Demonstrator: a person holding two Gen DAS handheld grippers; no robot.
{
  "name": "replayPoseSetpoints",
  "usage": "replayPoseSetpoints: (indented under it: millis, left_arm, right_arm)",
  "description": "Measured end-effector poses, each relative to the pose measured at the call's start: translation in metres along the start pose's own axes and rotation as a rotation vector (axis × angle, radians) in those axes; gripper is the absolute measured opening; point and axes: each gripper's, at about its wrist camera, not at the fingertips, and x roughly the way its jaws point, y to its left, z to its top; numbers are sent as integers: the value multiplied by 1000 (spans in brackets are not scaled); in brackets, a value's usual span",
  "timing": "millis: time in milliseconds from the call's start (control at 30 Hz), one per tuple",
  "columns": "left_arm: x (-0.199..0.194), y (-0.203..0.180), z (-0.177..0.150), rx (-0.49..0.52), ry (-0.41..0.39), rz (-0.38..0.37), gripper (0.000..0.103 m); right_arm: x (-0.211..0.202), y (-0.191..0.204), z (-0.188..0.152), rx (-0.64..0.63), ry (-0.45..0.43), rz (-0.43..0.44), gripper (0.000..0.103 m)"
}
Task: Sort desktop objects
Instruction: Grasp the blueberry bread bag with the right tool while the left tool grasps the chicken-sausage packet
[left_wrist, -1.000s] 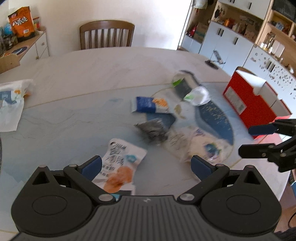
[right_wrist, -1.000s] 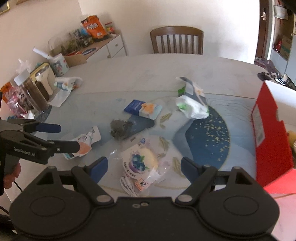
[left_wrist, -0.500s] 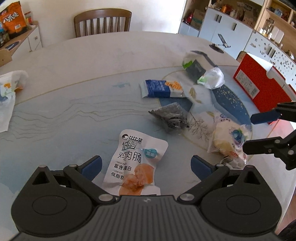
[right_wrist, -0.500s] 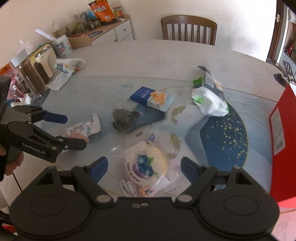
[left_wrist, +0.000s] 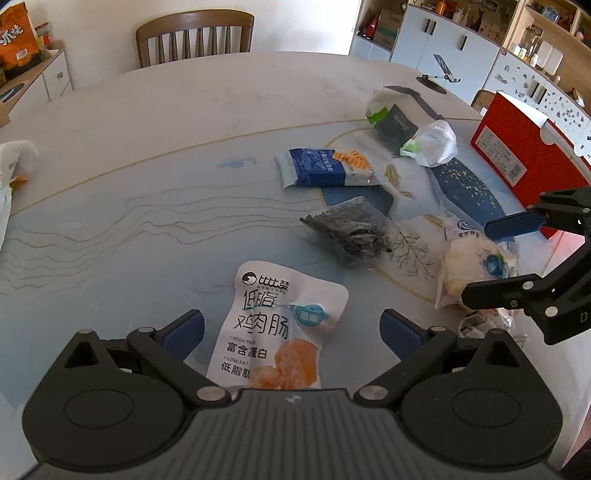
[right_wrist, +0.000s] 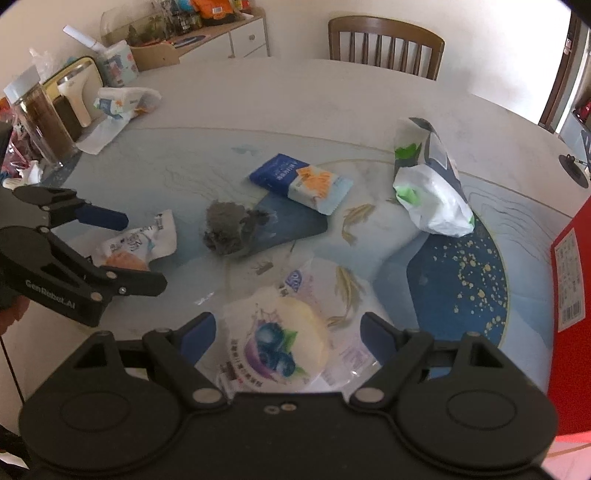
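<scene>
Two grippers over table snacks

Left gripper (left_wrist: 291, 328) is spread wide around the sausage pack (left_wrist: 275, 325); right gripper (right_wrist: 288, 332) likewise around the bun (right_wrist: 280, 347), nothing gripped.

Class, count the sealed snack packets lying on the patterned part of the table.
5: chicken sausage pouch nearest left, blueberry bun nearest right, dark packet mid-table, blue-orange packet behind, green-white bag far right.
</scene>
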Motion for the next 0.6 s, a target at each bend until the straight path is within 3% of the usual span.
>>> replayPoseSetpoints:
  millis: [200, 367, 467, 533, 600]
  left_arm:
    - [3, 2, 1, -1, -9, -14, 100]
    - [1, -3, -1, 23, -23, 6, 89]
    - [0, -4, -1, 29, -31, 19, 81]
    - [0, -5, -1, 38, -38, 32, 72]
    - [-1, -5, -1, 45, -43, 39, 68]
  right_arm:
    - [7, 0, -1, -20, 22, 6, 84]
    - [11, -4, -1, -9, 37, 5, 82]
    - [12, -9, -1, 14, 42, 7, 75]
    - [14, -13, 0, 30, 54, 9, 61]
    - [15, -17, -1, 41, 53, 4, 60]
